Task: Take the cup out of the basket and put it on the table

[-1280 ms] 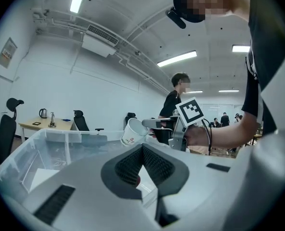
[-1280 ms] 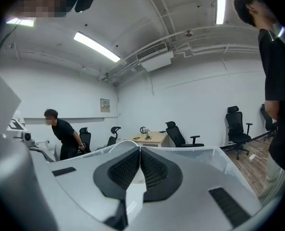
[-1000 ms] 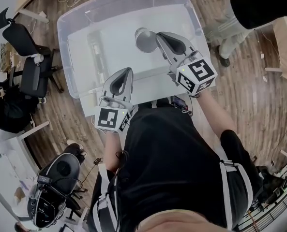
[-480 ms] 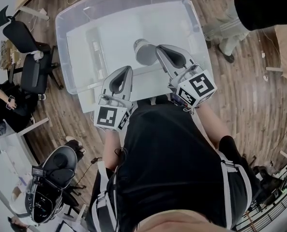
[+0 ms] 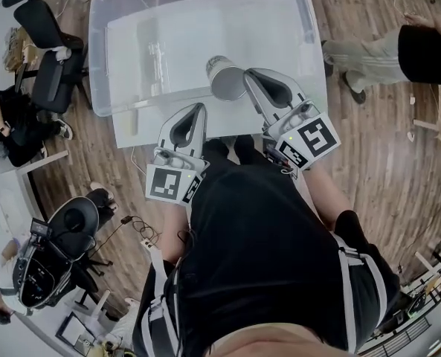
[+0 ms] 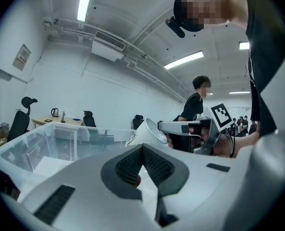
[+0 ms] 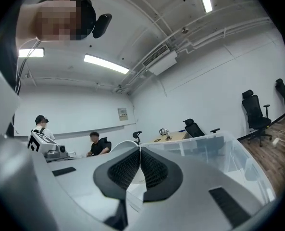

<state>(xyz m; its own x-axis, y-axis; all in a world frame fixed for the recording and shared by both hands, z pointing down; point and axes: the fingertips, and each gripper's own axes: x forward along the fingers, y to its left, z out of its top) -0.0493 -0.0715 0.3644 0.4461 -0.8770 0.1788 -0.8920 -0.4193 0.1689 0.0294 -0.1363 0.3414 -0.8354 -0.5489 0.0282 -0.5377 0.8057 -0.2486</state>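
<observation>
Pinching the white cup by its rim, my right gripper holds it tipped sideways at the upper centre of the head view, above the clear basket's near side. My left gripper, lower left of it, is pressed together and empty.

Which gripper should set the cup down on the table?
Right. The right gripper is shut on the rim of the cup, over the basket; the left gripper is shut and empty.
</observation>
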